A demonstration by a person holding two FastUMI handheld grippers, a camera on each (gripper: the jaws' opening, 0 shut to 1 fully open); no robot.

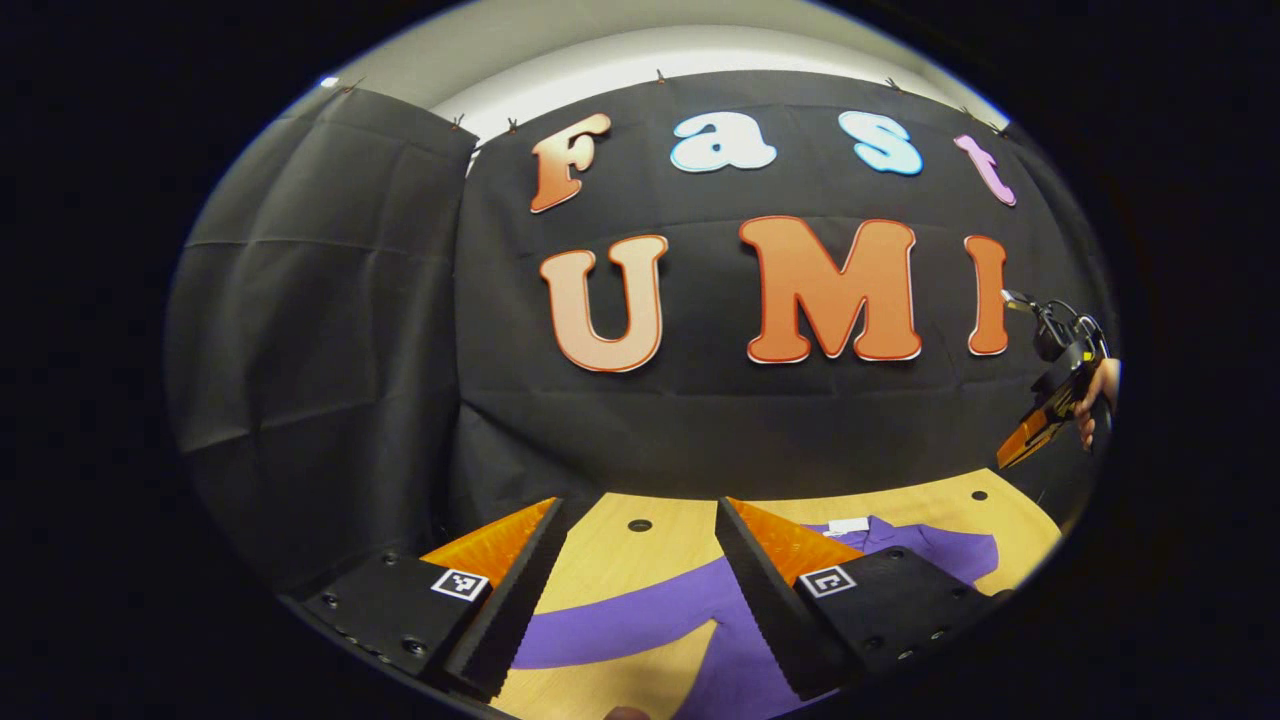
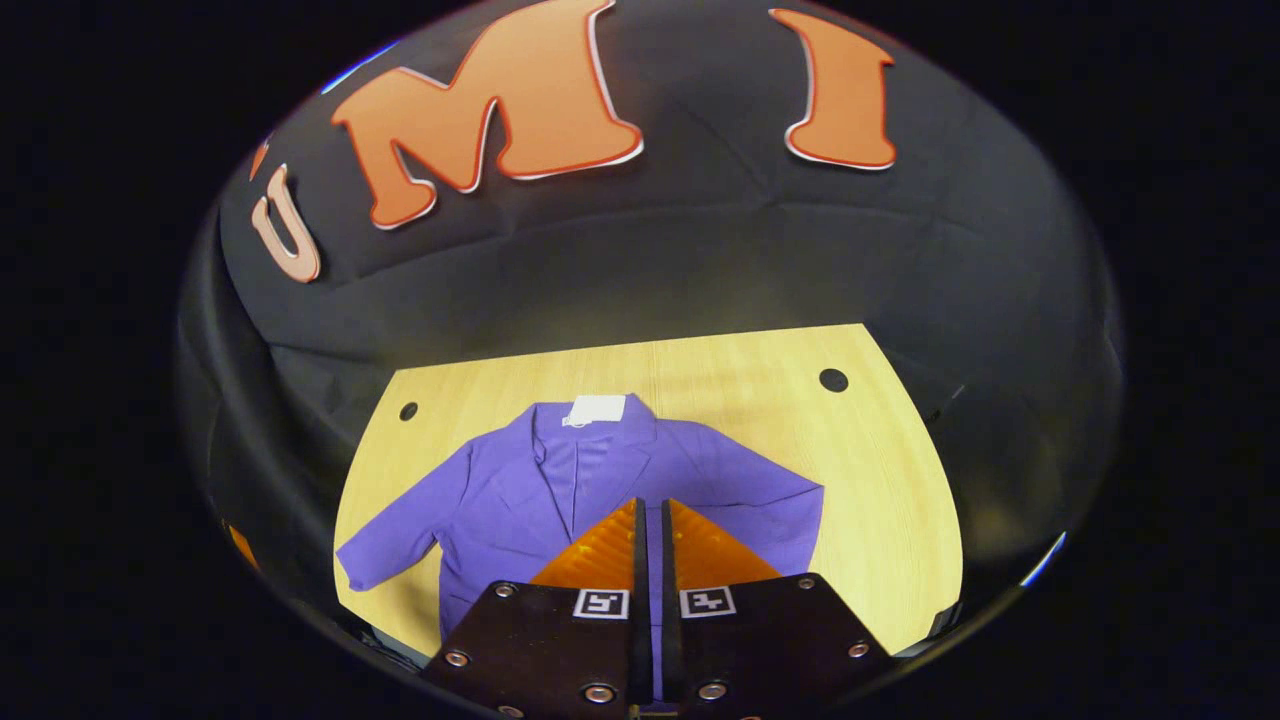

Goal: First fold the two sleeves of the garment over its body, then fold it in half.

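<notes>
A purple jacket (image 2: 560, 490) lies flat on the wooden table (image 2: 880, 480), front up, with a white label (image 2: 597, 410) at its collar. One sleeve (image 2: 385, 550) reaches out toward the table's left edge; the other sleeve (image 2: 790, 505) lies close along the body. My right gripper (image 2: 650, 515) hovers above the jacket's lower middle, shut with nothing between its fingers. My left gripper (image 1: 637, 510) stands open above the outstretched sleeve (image 1: 620, 625), holding nothing. The right gripper (image 1: 1050, 420) also appears farther off in the left gripper view, held by a hand (image 1: 1095, 395).
The black cloth wall (image 2: 700, 260) closes off the back and sides of the table. Small round holes (image 2: 833, 379) sit near the table's far corners. Bare wood lies to the right of the jacket and behind its collar.
</notes>
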